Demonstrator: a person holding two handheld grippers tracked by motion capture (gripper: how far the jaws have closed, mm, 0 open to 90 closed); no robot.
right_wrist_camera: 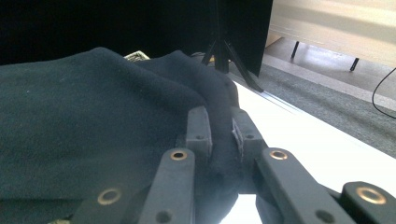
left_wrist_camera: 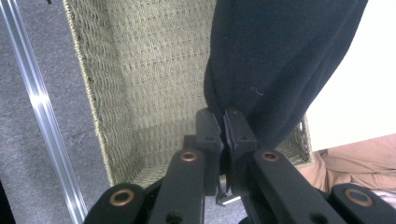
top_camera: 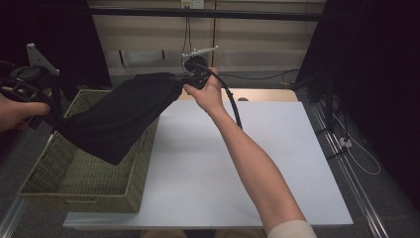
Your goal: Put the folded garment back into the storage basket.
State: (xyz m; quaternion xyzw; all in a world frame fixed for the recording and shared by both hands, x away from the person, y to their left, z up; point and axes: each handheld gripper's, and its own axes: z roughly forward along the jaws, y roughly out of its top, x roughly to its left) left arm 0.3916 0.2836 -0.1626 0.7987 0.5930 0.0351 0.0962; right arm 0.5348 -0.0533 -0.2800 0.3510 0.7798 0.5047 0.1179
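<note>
Dark curtains flank a pale slatted back wall; white table fills centre and right of the high view, grey floor around it.

Left to right:

- Left edge, high view: left gripper in the person's left hand, held up over the near-left of the wicker basket. In the left gripper view its jaws are nearly shut, clamped on a thin edge of the black cloth, with the basket interior straight below.
- Basket sits at lower left, overlapping the table's left edge. Visible floor is bare weave; the part under the cloth is hidden.
- Black cloth hangs stretched between the two grippers, upper-left quadrant of the high view, running diagonally. Lowest fold dips toward the basket's far-right rim; can't tell if it touches the wicker.
- Centre top: right gripper in the right hand, forearm reaching in from the bottom right. In the right gripper view the jaws are pinched on a thicker bunched fold of cloth, so they stand slightly wider than the left pair.

Status, my read: pick-up and spread are done, both corners secured, cloth airborne. Looks like either a lift out of the basket or a drop into it; can't tell which. Left to do: carry it to its spot, lower, release both grips.
</note>
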